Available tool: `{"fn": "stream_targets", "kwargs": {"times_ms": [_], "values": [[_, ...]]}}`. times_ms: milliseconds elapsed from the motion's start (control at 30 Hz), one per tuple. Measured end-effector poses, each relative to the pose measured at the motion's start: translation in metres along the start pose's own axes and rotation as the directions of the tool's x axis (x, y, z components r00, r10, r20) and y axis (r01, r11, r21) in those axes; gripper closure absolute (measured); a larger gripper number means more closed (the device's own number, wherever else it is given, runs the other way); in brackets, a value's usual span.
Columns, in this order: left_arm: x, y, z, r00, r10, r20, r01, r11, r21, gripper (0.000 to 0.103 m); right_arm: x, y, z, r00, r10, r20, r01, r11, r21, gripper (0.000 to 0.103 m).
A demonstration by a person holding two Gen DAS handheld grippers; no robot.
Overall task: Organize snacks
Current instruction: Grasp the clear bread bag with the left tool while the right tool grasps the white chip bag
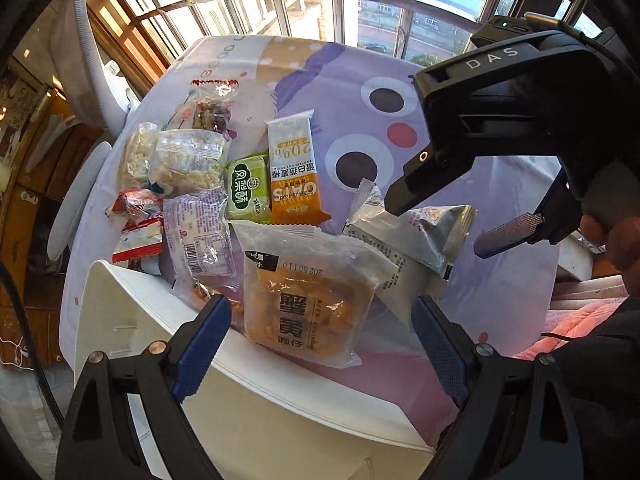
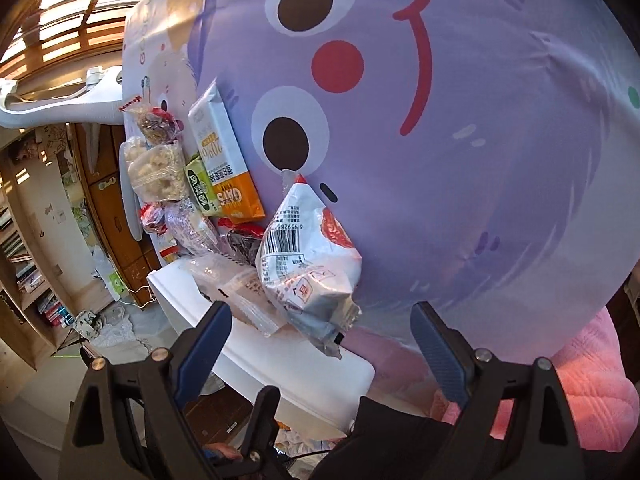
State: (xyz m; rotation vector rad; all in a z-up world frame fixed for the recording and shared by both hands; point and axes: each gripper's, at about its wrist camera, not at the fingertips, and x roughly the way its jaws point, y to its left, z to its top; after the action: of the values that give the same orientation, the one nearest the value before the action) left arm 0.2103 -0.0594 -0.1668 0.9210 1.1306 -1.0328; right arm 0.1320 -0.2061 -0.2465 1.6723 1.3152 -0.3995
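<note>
Several snack packets lie in a heap on the purple cartoon tablecloth [image 1: 500, 300]. A clear packet with an orange pastry [image 1: 308, 304] rests partly on a white box [image 1: 132, 320]. My left gripper [image 1: 320, 344] hovers open over it, its blue pads wide on either side and not touching. Beside it lies a silver-white packet with a barcode [image 2: 308, 256]; my right gripper [image 2: 320, 348] stands open just short of it, empty. From the left wrist view, the right gripper [image 1: 452, 216] hangs over that silver packet [image 1: 412, 240]. An orange-white oat bar [image 1: 292, 172] and a green packet [image 1: 248, 192] lie behind.
Clear bags of puffed rice [image 1: 188, 160], a bag of nuts [image 1: 210, 114], a red-white packet [image 1: 136, 224] and a pale barcode packet [image 1: 200, 232] crowd the table's left edge. Window bars [image 1: 340, 12] stand behind. A pink blanket [image 2: 592, 384] lies below the table's near edge.
</note>
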Motion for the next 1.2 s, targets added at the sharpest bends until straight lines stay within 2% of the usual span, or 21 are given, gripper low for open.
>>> {"fn": "stream_targets", "kwargs": {"times_ms": [367,567,900,1067,1200], "values": [[0.044,0.012,0.007,0.992,-0.028,-0.122,0.028,1.0,-0.003,0.012,0.031,0.005,0.021,0.994,-0.049,-0.096,0.052,0.998,0.028,0.026],[0.06,0.014,0.011,0.987,-0.015,-0.161,0.013,1.0,-0.015,0.012,0.036,0.015,0.031,0.989,-0.071,-0.126,0.069,0.997,-0.016,0.037],[0.083,0.011,0.018,0.975,0.008,-0.222,-0.016,0.999,-0.035,0.012,0.027,0.024,0.044,0.986,-0.108,-0.124,0.1,0.992,-0.074,0.04],[0.086,0.006,0.018,0.977,0.024,-0.214,-0.028,0.999,-0.018,0.02,0.018,0.023,0.051,0.988,-0.114,-0.104,0.105,0.99,-0.093,0.041],[0.084,0.008,0.017,0.977,0.019,-0.212,-0.029,0.999,-0.044,0.027,0.007,0.024,0.054,0.988,-0.128,-0.091,0.117,0.986,-0.116,0.042]]}}
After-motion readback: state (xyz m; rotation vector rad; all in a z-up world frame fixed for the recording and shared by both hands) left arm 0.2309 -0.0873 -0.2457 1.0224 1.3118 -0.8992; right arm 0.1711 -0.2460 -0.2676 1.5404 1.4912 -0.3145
